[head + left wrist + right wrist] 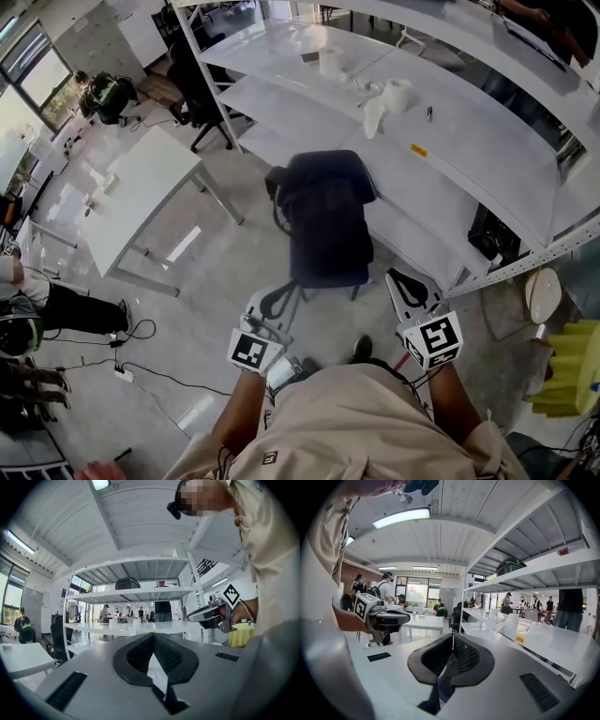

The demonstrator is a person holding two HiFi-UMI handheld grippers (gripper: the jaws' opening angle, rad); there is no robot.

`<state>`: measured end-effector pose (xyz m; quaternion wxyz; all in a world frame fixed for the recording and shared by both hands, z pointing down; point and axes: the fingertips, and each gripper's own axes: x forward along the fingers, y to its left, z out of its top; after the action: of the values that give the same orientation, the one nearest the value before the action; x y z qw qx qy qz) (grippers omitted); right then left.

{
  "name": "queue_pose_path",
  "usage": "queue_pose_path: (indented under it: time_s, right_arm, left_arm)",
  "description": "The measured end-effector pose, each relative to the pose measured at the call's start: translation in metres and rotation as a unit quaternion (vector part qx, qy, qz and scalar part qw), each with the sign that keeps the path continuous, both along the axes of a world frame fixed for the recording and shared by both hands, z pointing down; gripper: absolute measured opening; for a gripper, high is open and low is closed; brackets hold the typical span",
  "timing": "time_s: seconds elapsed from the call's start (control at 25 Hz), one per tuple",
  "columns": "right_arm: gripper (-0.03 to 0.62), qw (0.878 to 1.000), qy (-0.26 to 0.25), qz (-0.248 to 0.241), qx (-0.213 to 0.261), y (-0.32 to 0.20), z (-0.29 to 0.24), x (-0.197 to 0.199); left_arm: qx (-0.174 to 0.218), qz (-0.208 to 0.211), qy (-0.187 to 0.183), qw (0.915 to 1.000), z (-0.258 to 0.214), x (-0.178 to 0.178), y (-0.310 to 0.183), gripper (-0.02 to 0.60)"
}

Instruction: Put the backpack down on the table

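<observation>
Bright, even light from a ceiling strip (401, 517) and windows (36, 67); fisheye edges bend and darken.

The head view is looking steeply down from above the person, catching the left gripper (279, 294) and right gripper (401, 277) at its bottom edge and the white rack (450, 131) ahead. The left gripper view is sitting close behind its own jaws, facing level at that rack (131, 595). The right gripper view is facing slightly downward along the rack (543, 564). Each gripper view is catching the other gripper at its edge.
</observation>
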<state>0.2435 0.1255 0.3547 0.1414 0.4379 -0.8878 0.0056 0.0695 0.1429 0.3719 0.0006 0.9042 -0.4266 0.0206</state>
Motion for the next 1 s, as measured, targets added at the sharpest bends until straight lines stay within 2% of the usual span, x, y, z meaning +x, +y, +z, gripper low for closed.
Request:
queue_pose_path:
  time_s: [0.28, 0.56, 0.88, 1.0]
  right_arm:
    - [0.027, 1.0, -0.01, -0.026, -0.006, -0.044, 0.008, 0.042]
    - [0.027, 0.998, -0.017, -0.051, -0.017, -0.068, 0.021, 0.068]
    - [0.027, 0.997, -0.014, -0.061, -0.043, -0.091, 0.042, 0.06]
    - [0.028, 0.997, -0.007, -0.056, -0.046, -0.107, 0.046, 0.048]
  left_arm:
    - [-0.002, -0.023, -0.01, 0.9997, 0.001, 0.044, -0.033, 0.014]
    - [-0.009, -0.053, -0.02, 0.9984, 0.005, 0.067, -0.048, 0.014]
    - [-0.033, -0.07, -0.023, 0.9967, 0.024, 0.053, -0.065, 0.014]
    - [-0.039, -0.062, -0.018, 0.9971, 0.034, 0.042, -0.085, 0.014]
